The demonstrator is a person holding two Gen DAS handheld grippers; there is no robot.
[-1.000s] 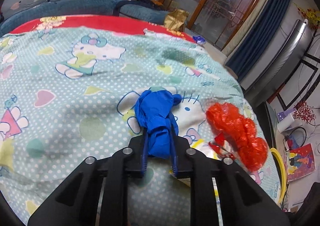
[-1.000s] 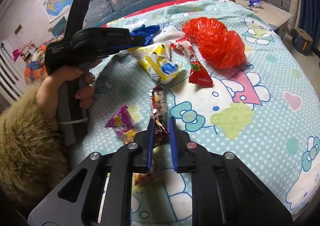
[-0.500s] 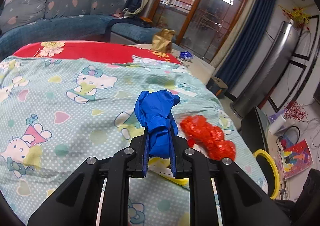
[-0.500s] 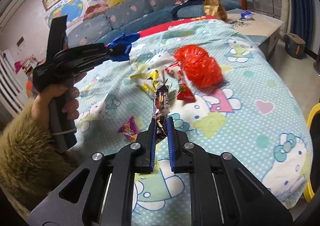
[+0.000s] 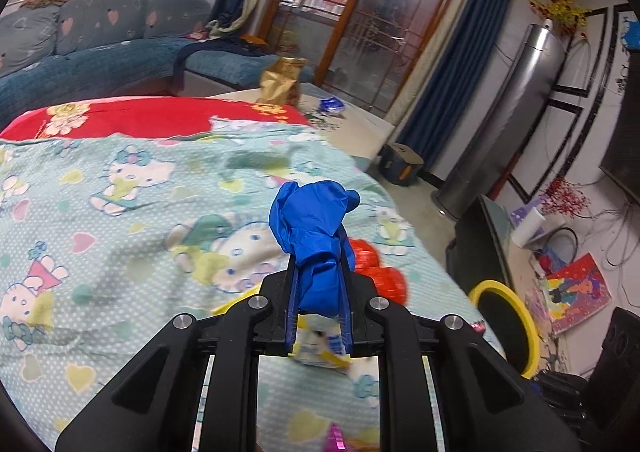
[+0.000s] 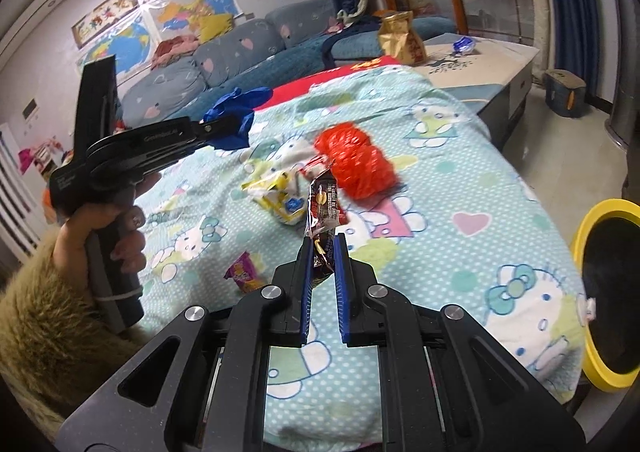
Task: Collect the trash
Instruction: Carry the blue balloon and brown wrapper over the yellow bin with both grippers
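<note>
red bag [image 6: 356,164], yellow packet [image 6: 280,198] on blanket [image 6: 460,188].

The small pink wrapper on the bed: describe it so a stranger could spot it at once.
Start at the bed's cartoon-cat blanket in the right wrist view and find the big red plastic bag near its middle. Come toward the camera past the yellow snack packet; the pink wrapper lies alone just left of the right gripper. It is the smallest piece there, and the only pink-and-yellow one.
</note>
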